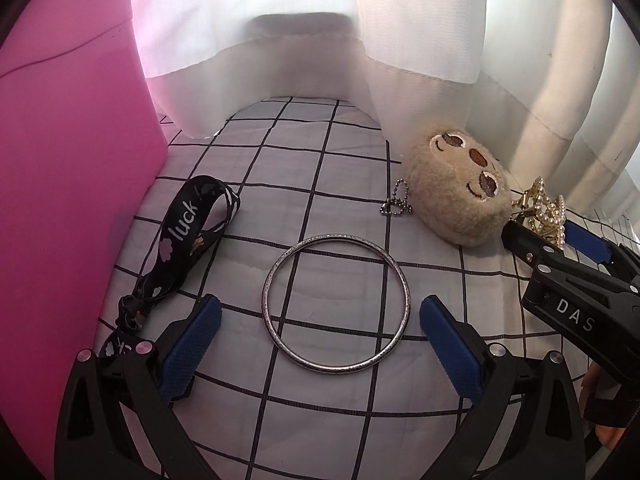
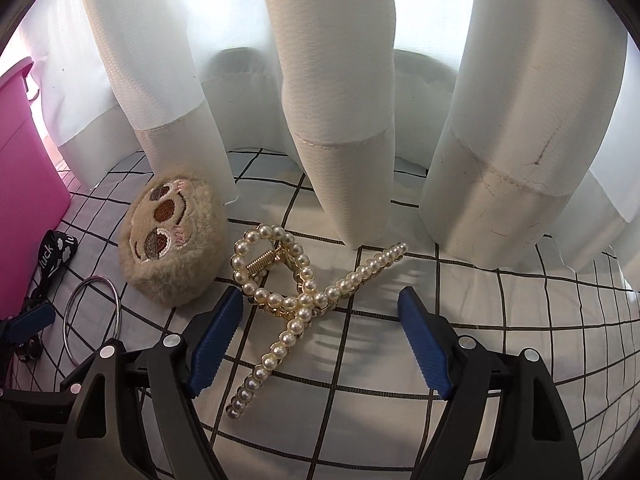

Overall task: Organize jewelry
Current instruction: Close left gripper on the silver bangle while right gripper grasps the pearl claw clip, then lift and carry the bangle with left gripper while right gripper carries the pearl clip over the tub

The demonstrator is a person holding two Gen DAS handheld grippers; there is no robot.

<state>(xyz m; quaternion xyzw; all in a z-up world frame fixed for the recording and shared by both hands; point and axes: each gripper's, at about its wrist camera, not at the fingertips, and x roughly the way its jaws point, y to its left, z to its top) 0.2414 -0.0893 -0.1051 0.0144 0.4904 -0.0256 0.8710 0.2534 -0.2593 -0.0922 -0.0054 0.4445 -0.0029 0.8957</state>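
Note:
A silver bangle (image 1: pixel 340 236) lies flat on the checked cloth (image 1: pixel 320 160), and my left gripper (image 1: pixel 320 308) stands open just above it, one blue pad on each side, neither touching. A pearl hair claw (image 2: pixel 300 304) with a gold spring lies on the cloth between the fingers of my right gripper (image 2: pixel 320 296), which is open with its pads apart from the pearls. In the left wrist view the right gripper (image 1: pixel 540 232) comes in from the right at the pearl claw (image 1: pixel 548 208). The bangle (image 2: pixel 68 316) also shows at the left of the right wrist view.
A beige plush face keychain (image 1: pixel 460 196) with a ball chain (image 1: pixel 396 200) lies between the bangle and the claw. A black "luck" strap (image 1: pixel 180 232) lies left of the bangle, next to a pink box (image 1: pixel 68 160). White curtain folds (image 2: pixel 340 120) hang onto the cloth behind.

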